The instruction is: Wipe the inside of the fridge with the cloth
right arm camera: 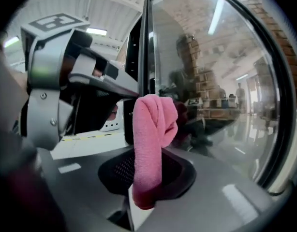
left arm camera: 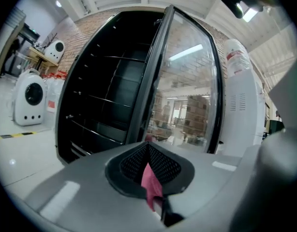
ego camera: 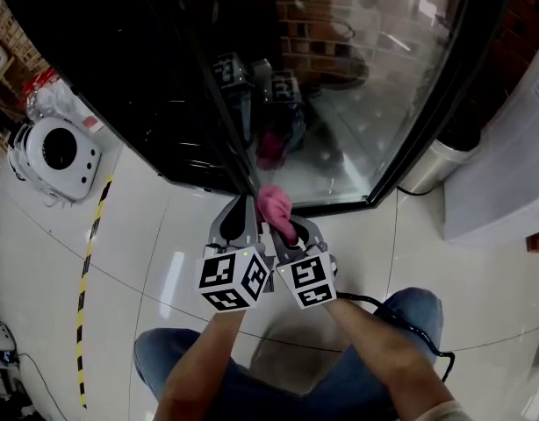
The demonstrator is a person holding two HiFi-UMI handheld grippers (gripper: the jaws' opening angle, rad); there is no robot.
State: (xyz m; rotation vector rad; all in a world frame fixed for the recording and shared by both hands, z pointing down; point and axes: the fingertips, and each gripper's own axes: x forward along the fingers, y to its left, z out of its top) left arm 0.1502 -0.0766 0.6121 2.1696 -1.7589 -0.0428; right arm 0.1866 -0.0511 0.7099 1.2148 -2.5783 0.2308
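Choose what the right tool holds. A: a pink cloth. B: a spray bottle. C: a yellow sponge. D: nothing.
A: in the right gripper view the right tool is clamped on a pink cloth that stands up from its jaws.

fridge [ego camera: 120, 60] interior dark, cloth [ego camera: 276, 207] end hidden

- a white rounded case with a dark round window [ego camera: 59, 152] stands on the floor at the left
- a yellow-and-black striped tape line [ego camera: 88, 270] runs along the glossy white tile floor [ego camera: 164, 226]
- a shiny metal bin [ego camera: 432, 167] stands beside a white cabinet [ego camera: 506, 165] at the right
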